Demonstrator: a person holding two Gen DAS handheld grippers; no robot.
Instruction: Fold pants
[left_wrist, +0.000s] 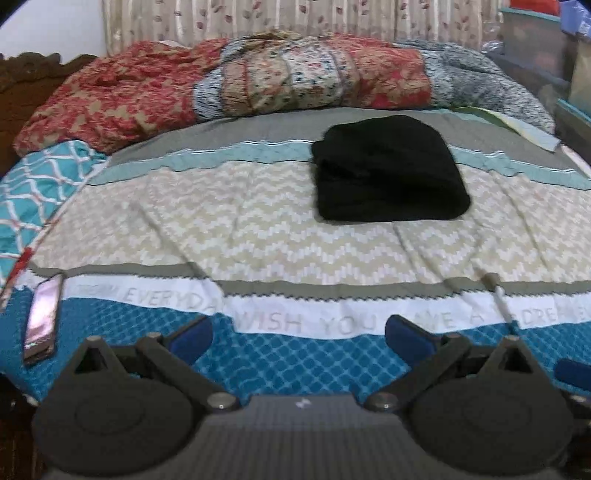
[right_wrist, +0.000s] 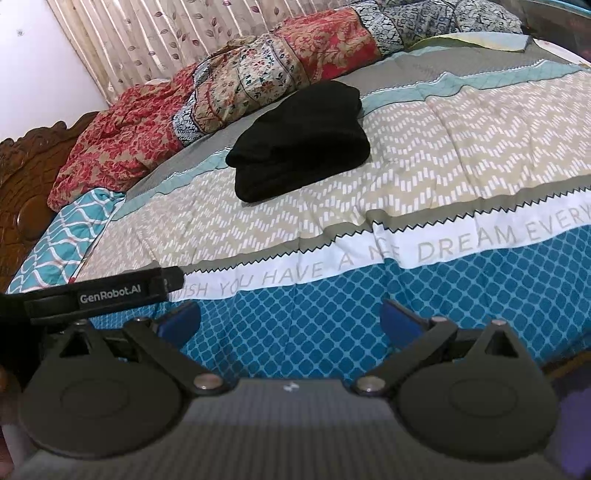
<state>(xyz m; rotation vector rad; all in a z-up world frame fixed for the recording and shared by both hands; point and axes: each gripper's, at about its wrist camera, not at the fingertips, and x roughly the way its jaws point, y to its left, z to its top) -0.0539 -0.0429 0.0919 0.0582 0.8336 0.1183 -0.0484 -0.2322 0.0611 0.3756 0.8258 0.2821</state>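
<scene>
My black pants (left_wrist: 388, 170) lie in a compact folded stack on the bedspread (left_wrist: 258, 221), up at one o'clock from my left gripper (left_wrist: 299, 336) and eleven o'clock from my right gripper (right_wrist: 290, 319). Both sets of jaws stand wide and empty. I judge the folding done.

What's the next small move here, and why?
Probably none on the cloth: keep both grippers back. The black pants already lie as a compact folded bundle on the bedspread, while the left gripper and right gripper hang open and empty near the bed's front edge.
</scene>
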